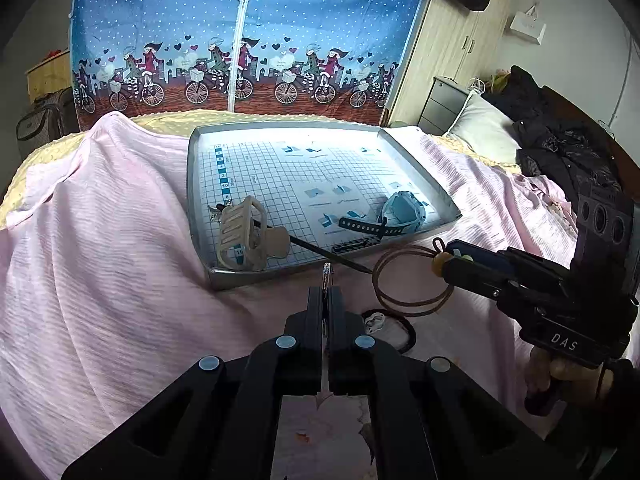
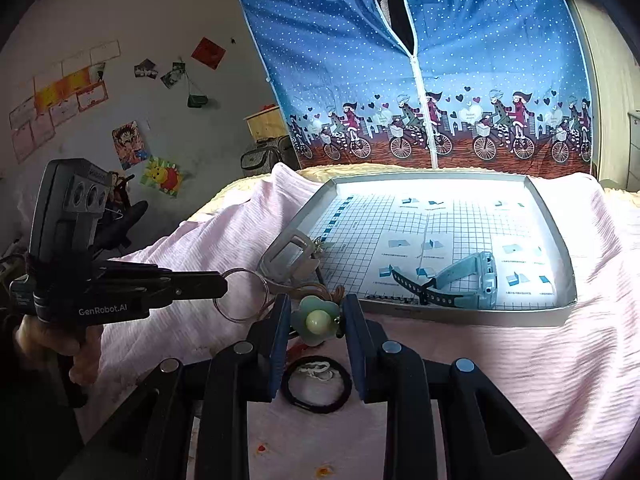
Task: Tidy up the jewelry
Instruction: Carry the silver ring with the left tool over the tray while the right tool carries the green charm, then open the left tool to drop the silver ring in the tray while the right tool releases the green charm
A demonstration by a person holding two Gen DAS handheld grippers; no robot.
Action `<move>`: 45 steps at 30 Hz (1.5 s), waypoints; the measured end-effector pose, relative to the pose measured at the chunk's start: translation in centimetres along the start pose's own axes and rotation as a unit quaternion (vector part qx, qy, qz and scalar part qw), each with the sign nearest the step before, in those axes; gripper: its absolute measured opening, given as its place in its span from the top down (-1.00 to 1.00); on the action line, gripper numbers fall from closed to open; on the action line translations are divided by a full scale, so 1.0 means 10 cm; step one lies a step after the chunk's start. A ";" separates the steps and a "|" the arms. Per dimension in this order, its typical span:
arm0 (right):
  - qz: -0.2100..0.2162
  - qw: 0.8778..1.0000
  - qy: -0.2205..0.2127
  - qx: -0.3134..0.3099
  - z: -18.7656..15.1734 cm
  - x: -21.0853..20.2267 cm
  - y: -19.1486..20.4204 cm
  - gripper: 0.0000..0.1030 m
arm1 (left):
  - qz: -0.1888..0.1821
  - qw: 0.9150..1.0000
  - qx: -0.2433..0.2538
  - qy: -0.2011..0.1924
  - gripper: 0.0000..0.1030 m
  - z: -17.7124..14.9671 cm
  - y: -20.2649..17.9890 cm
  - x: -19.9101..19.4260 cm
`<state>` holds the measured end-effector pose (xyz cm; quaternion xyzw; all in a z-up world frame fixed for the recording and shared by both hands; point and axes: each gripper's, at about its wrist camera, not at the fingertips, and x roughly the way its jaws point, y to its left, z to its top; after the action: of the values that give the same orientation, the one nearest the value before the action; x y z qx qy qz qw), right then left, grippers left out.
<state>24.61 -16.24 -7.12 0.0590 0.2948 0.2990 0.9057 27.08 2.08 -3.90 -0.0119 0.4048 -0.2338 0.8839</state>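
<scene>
My left gripper (image 1: 326, 292) is shut on a thin clear bangle (image 1: 327, 276), seen edge-on just in front of the tray's front rim (image 1: 280, 274). The right wrist view shows that bangle (image 2: 236, 319) as a ring at the left gripper (image 2: 222, 284) tip. My right gripper (image 2: 316, 300) is shut on a green flower pendant with a pearl bead (image 2: 316, 322). Its brown cord (image 1: 414, 314) hangs looped below the right gripper (image 1: 448, 258), over the pink sheet. The grid-lined tray (image 2: 480, 316) holds a beige claw clip (image 1: 244, 236), a black hair stick (image 1: 320, 250) and a light blue watch (image 1: 400, 212).
A black hair tie with a white piece (image 2: 316, 386) lies on the pink sheet (image 1: 100, 260) just below both grippers. A blue fabric wardrobe (image 1: 240, 40) stands behind the bed. Dark clothes (image 1: 560, 140) and a pillow are piled at the right.
</scene>
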 end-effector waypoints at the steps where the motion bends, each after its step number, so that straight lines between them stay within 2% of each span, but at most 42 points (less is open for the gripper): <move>1: -0.004 1.000 -0.004 0.002 0.02 -0.02 -0.02 0.51 | -0.001 1.000 0.001 -0.003 0.99 0.00 0.00 -0.01; 4: -0.018 1.000 -0.019 0.009 0.08 -0.09 -0.11 0.51 | -0.007 1.000 -0.004 -0.018 0.99 0.05 -0.02 -0.05; 8: -0.044 0.998 -0.041 0.028 0.20 -0.17 -0.30 0.51 | -0.014 0.999 -0.042 -0.029 0.99 0.18 -0.06 -0.04; 10: -0.065 0.996 -0.049 0.038 0.23 -0.20 -0.43 0.51 | -0.005 0.999 -0.035 -0.041 0.99 0.31 -0.14 0.01; 16: -0.133 0.987 -0.055 0.077 0.24 -0.25 -0.89 0.51 | -0.005 0.996 -0.060 -0.064 0.99 0.68 -0.35 0.49; 22: -0.176 0.977 -0.038 0.117 0.17 -0.18 -1.28 0.51 | -0.003 0.998 -0.051 -0.038 0.99 0.67 -0.36 0.92; 27: -0.186 0.975 -0.011 0.121 0.11 -0.06 -1.40 0.51 | -0.007 0.997 -0.076 -0.016 0.99 0.58 -0.17 1.07; 37: -0.193 0.978 0.031 0.069 0.05 0.13 -1.22 0.49 | 0.002 0.995 -0.102 0.012 0.99 0.50 -0.02 1.16; 44: -0.197 0.977 0.034 0.073 0.06 0.12 -1.26 0.49 | 0.022 0.996 -0.081 0.023 0.96 0.52 -0.09 1.19; 45: -0.197 0.977 0.034 0.075 0.06 0.12 -1.27 0.49 | 0.025 0.996 -0.080 0.023 0.88 0.52 -0.10 1.20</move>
<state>32.17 -25.85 -10.76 0.0575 0.3527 0.0932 0.9293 37.22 -4.73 -8.70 -0.0666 0.4424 -0.1789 0.8762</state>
